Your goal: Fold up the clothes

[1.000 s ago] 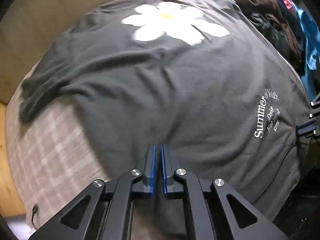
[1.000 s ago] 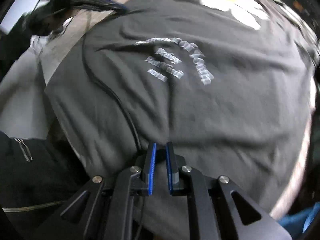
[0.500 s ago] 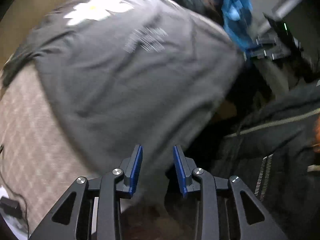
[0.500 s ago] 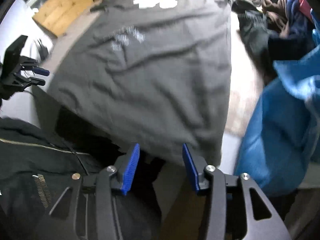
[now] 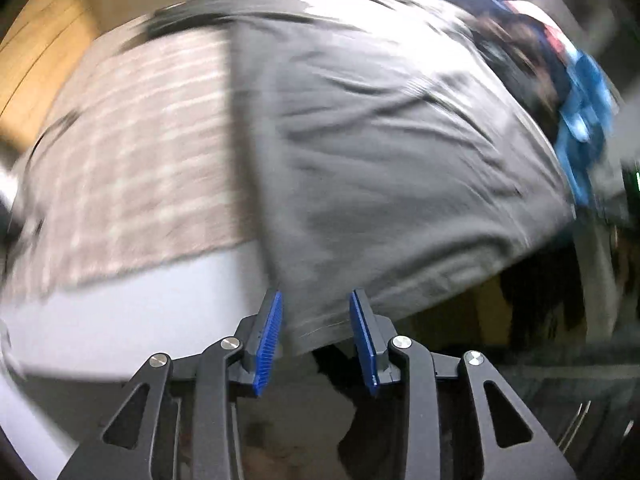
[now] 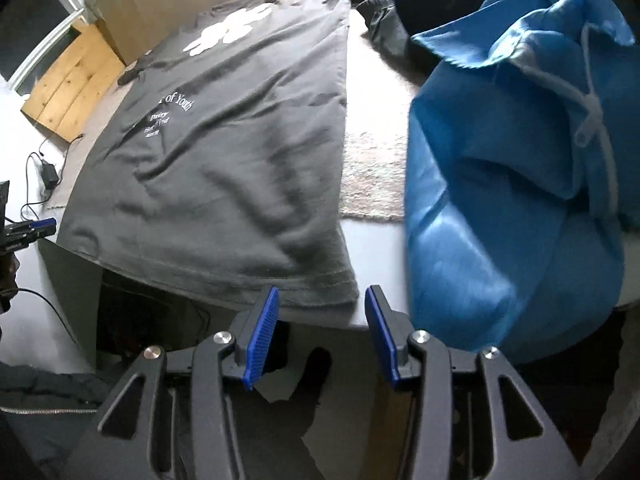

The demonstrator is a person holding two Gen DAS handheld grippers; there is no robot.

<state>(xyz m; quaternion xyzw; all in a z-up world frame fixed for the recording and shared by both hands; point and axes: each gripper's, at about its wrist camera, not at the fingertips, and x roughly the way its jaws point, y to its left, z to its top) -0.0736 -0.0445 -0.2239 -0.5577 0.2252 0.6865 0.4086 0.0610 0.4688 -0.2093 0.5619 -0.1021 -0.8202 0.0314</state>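
Clutter crowds the right: a bright blue drawstring hoodie [image 6: 516,184] lies heaped beside the dark grey printed T-shirt [image 6: 224,152], which is spread flat on the beige checked cloth [image 5: 132,152], hem over the table edge. Left gripper [image 5: 316,334] and right gripper [image 6: 320,332] both gape wide at the hem corners, holding nothing

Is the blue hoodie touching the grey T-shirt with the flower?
Apart. The right wrist view shows a strip of bare rug and white tabletop between the blue hoodie and the grey T-shirt.
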